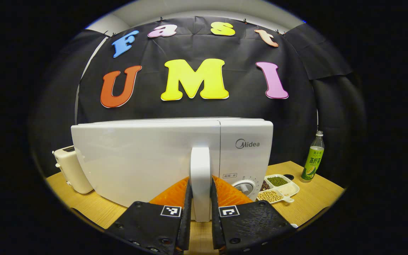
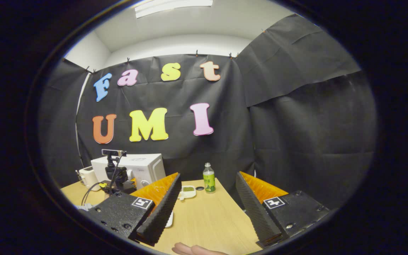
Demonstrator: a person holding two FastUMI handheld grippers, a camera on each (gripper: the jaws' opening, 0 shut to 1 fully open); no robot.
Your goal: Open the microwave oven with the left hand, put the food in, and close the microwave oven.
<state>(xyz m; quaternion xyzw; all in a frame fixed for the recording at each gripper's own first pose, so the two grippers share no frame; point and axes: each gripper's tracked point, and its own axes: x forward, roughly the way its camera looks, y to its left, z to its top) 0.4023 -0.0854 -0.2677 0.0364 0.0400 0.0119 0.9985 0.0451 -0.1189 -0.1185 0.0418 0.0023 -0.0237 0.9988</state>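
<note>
The white microwave stands close in front in the left gripper view, its door about flush with the control panel. My left gripper is shut on the door's upright white handle, one finger on each side. In the right gripper view the microwave stands far off at the left, with the left gripper in front of it. My right gripper hangs open above the wooden table with nothing between its fingers. A white rim peeks out beside one finger; I cannot tell what it is.
A white toaster sits left of the microwave. To its right lie a divided dish of beans and a green bottle. A person's fingertip shows at the bottom edge of the right gripper view.
</note>
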